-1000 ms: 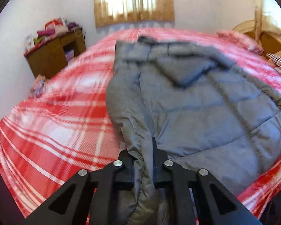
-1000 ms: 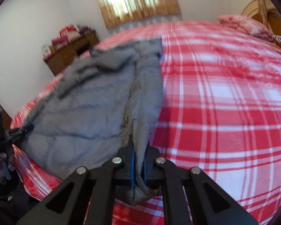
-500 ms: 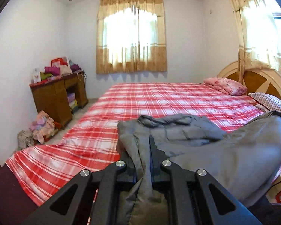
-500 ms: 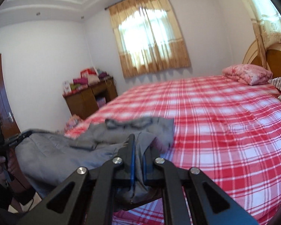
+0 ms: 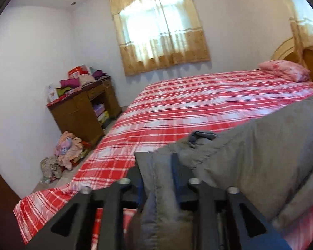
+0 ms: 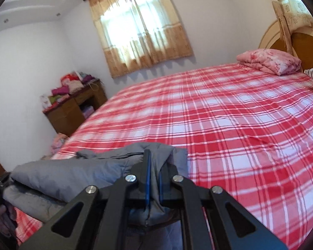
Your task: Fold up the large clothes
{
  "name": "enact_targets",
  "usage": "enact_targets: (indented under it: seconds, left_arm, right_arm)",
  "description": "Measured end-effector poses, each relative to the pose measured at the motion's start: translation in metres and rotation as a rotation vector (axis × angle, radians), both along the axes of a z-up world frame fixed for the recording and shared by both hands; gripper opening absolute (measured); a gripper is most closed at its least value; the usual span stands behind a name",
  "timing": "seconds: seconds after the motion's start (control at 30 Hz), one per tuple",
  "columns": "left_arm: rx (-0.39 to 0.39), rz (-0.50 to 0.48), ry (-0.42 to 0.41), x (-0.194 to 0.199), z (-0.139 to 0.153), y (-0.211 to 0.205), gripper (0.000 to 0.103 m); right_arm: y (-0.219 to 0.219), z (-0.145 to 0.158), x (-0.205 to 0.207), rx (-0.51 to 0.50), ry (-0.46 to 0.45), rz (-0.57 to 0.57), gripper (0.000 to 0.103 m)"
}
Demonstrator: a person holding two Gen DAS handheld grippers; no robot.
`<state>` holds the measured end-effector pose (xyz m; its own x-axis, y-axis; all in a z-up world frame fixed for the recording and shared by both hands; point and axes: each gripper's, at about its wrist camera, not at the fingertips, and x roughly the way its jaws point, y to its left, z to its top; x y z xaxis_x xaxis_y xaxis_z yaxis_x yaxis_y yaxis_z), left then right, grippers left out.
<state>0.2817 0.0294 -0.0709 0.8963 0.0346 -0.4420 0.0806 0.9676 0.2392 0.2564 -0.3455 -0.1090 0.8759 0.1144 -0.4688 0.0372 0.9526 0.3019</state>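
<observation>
Our right claw (image 6: 153,179) clamps a fold of the grey padded jacket (image 6: 73,175), bunched at the near edge of the plaid bed (image 6: 229,125). Left claw (image 5: 156,179) jaws have just been opening; jacket cloth between them, loose.

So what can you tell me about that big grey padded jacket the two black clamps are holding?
The grey padded jacket looks like soft, puffy, stitched fabric. It is bunched and doubled over itself at the near edge of the red and white checked bed. The right gripper is shut on a fold of it. The left gripper has just been opening, with a thick edge between its jaws. Part of it hangs below the grippers.
</observation>
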Motion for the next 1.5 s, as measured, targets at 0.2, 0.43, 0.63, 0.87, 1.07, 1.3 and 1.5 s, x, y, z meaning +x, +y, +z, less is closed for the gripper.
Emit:
enact_targets:
  seconds: [0.2, 0.43, 0.63, 0.87, 1.07, 1.3, 1.5]
  left_arm:
    - [-0.028, 0.202, -0.129, 0.037, 0.000, 0.027, 0.101]
    - [-0.034, 0.284, -0.162, 0.058, 0.000, -0.002, 0.101]
    - [0.049, 0.223, -0.126, 0.072, -0.008, -0.071, 0.101]
    - [0.095, 0.229, -0.047, 0.110, -0.029, -0.114, 0.101]
    - [0.092, 0.277, 0.087, 0.149, -0.086, -0.110, 0.101]
    - [0.062, 0.286, 0.135, 0.163, -0.119, -0.110, 0.101]
    - [0.048, 0.279, 0.175, 0.170, -0.125, -0.107, 0.101]
  right_arm:
    - [-0.009, -0.031, 0.053, -0.017, 0.083, -0.035, 0.008]
    - [-0.012, -0.047, 0.118, -0.012, 0.185, -0.097, 0.068]
    - [0.034, -0.013, 0.096, -0.127, 0.115, -0.097, 0.073]
    - [0.134, -0.014, 0.097, -0.288, 0.112, 0.131, 0.048]
    - [0.154, -0.073, 0.131, -0.349, 0.206, 0.201, 0.046]
    - [0.148, -0.092, 0.131, -0.313, 0.190, 0.200, 0.048]
    - [0.148, -0.094, 0.133, -0.291, 0.198, 0.200, 0.048]
